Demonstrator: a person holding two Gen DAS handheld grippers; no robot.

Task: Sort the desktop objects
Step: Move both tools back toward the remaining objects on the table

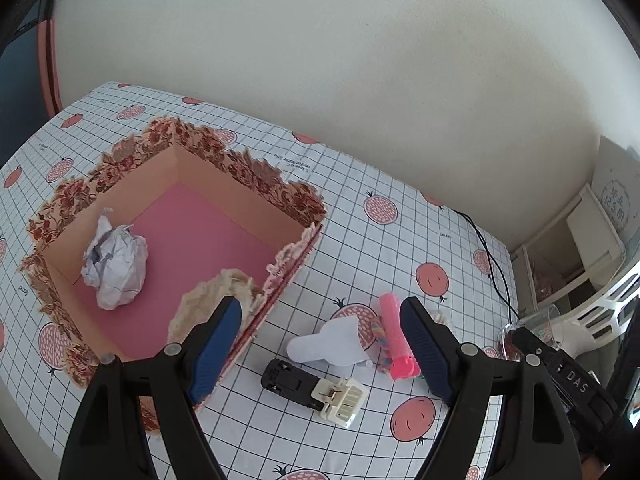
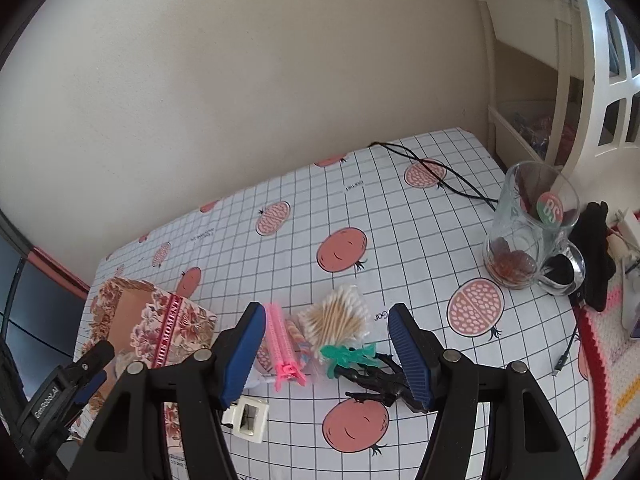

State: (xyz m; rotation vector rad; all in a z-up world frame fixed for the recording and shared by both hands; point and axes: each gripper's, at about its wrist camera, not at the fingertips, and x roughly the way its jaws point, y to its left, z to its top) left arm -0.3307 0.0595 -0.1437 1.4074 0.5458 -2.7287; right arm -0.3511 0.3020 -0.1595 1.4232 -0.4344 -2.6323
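- Hovering over the pile: both grippers spread, nothing pinched.
- Left gripper (image 1: 322, 344) frames the white bottle (image 1: 330, 344) and black-and-cream clip (image 1: 316, 388); flowered box (image 1: 248, 176) lies beside its left finger.
- Right gripper (image 2: 326, 354) brackets pink roller (image 2: 282, 350), cotton swabs (image 2: 336, 320), green clip (image 2: 346, 356).
- Next, probably: descend, pinch one item.

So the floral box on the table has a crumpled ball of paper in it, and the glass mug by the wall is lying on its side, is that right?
Not quite. The glass mug stands upright, as the right wrist view shows. The rest holds: the floral box on the table does have a crumpled ball of paper in it.
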